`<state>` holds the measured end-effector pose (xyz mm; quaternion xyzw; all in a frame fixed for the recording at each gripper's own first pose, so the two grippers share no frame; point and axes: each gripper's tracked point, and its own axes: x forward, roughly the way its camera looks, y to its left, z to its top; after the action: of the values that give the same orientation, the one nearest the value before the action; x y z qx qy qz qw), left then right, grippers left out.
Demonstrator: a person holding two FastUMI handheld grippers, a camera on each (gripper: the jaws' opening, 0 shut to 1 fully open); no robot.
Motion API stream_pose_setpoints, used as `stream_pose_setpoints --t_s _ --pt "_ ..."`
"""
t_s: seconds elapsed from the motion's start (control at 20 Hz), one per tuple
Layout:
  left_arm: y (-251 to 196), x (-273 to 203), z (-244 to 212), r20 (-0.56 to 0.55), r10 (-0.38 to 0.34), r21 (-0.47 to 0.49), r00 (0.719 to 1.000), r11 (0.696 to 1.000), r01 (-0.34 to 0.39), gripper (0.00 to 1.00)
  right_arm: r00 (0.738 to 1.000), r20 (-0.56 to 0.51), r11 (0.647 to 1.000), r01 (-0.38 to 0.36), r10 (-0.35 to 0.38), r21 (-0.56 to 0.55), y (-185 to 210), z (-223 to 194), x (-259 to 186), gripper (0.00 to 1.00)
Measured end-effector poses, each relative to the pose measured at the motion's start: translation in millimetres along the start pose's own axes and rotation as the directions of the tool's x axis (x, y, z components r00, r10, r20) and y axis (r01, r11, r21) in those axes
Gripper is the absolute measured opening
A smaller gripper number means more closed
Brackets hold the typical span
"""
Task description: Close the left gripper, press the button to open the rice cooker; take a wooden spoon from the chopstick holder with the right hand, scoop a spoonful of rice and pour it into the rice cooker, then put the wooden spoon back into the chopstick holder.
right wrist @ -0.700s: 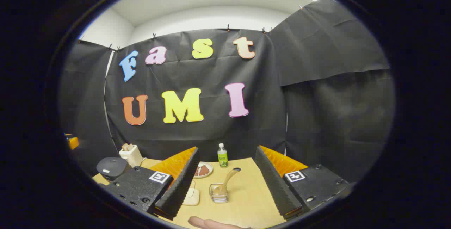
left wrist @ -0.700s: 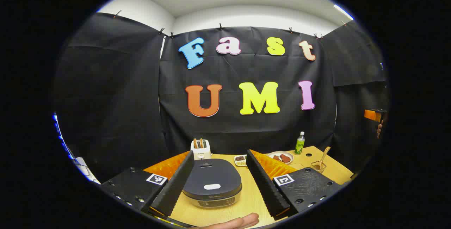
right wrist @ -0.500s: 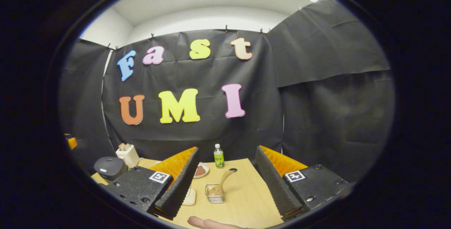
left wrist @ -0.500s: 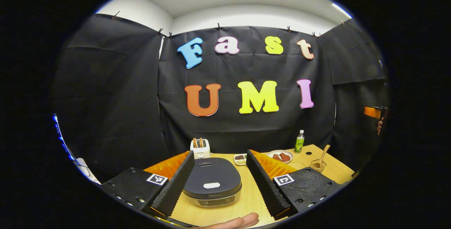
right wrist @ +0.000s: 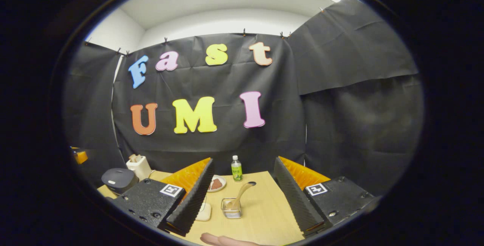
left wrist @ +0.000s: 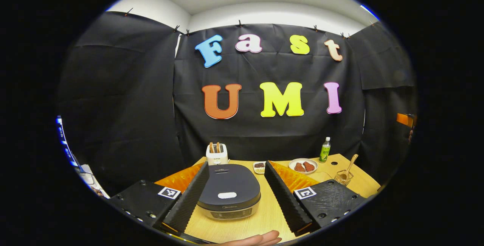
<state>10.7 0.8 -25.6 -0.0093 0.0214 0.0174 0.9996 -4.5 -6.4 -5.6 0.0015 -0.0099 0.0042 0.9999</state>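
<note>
The left gripper (left wrist: pixel 236 196) is spread wide above the closed rice cooker (left wrist: pixel 229 195) near the tabletop (left wrist: pixel 264 215) front edge; its front lettering is illegible. The right gripper (right wrist: pixel 242 200) is spread wide, empty. The wooden spoon (right wrist: pixel 242 195) stands in the chopstick holder (right wrist: pixel 231 208).

Wooden table (left wrist: pixel 272 215), rice cooker (left wrist: pixel 229 192), toaster (left wrist: pixel 216 155), plate (left wrist: pixel 303 166), bottle (left wrist: pixel 324 150), chopstick holder (right wrist: pixel 231 209)

Matt dark rice cooker (left wrist: pixel 229 193), pale wood-grain table (left wrist: pixel 264 215), wooden spoon (right wrist: pixel 242 195)
</note>
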Motion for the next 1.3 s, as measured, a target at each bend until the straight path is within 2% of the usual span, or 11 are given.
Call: stream_pose_setpoints --t_s 0.2,0.3,0.4,0.45,0.55,0.6,0.7,0.85,0.95,1.15,1.3 --pt "3.3 11.7 -12.1 -0.021 0.021 0.000 1.000 1.000 -0.021 0.94 0.999 -0.042 0.999 -0.028 0.029 0.030 1.0 -19.0 7.0 1.00" --pt "-1.4 19.4 -19.6 -0.043 0.001 -0.013 0.999 1.000 -0.001 0.92 0.999 -0.039 0.999 -0.026 0.027 0.026 -2.9 -23.3 13.3 1.00" --pt "-0.3 26.8 -32.1 -0.077 -0.011 -0.007 0.997 1.000 0.010 0.59 0.999 -0.036 0.999 -0.029 0.029 0.022 -3.5 -27.5 17.2 1.00" --pt "5.0 30.2 -38.8 -0.095 0.004 0.011 0.995 1.000 -0.003 0.55 0.999 -0.037 0.999 -0.031 0.031 0.021 -3.9 -29.9 18.5 1.00" --pt "11.1 40.7 -50.7 -0.115 0.026 0.045 0.993 0.999 -0.021 0.60 0.999 -0.044 0.999 -0.027 0.028 0.016 -6.2 -36.2 20.6 1.00" --pt "13.1 43.9 -56.6 -0.133 0.023 0.061 0.991 0.998 -0.015 0.55 0.999 -0.044 1.000 -0.016 0.016 0.014 -9.9 -38.3 23.0 1.00" --pt "13.7 53.8 -73.2 -0.190 0.029 0.036 0.981 0.999 -0.023 0.05 0.999 -0.045 1.000 -0.020 0.020 0.010 -8.8 -42.3 24.7 1.00" --pt "23.9 60.4 -103.5 -0.277 0.058 0.011 0.959 0.998 -0.057 0.11 0.998 -0.055 1.000 -0.022 0.022 0.003 -9.4 -49.4 26.7 1.00" --pt "27.7 69.0 -115.8 -0.338 0.078 -0.004 0.938 0.996 -0.084 0.00 0.998 -0.054 1.000 -0.016 0.016 -0.001 -11.8 -51.5 27.0 1.00" --pt "29.6 76.8 -136.9 -0.393 0.084 -0.004 0.916 0.996 -0.093 0.00 0.998 -0.050 1.000 -0.029 0.029 -0.009 -12.1 -54.3 26.3 1.00" --pt "26.0 82.4 -150.9 -0.430 0.065 -0.037 0.901 0.995 -0.090 0.00 0.998 -0.055 1.000 0.005 -0.005 0.000 -20.9 -59.6 29.0 1.00"
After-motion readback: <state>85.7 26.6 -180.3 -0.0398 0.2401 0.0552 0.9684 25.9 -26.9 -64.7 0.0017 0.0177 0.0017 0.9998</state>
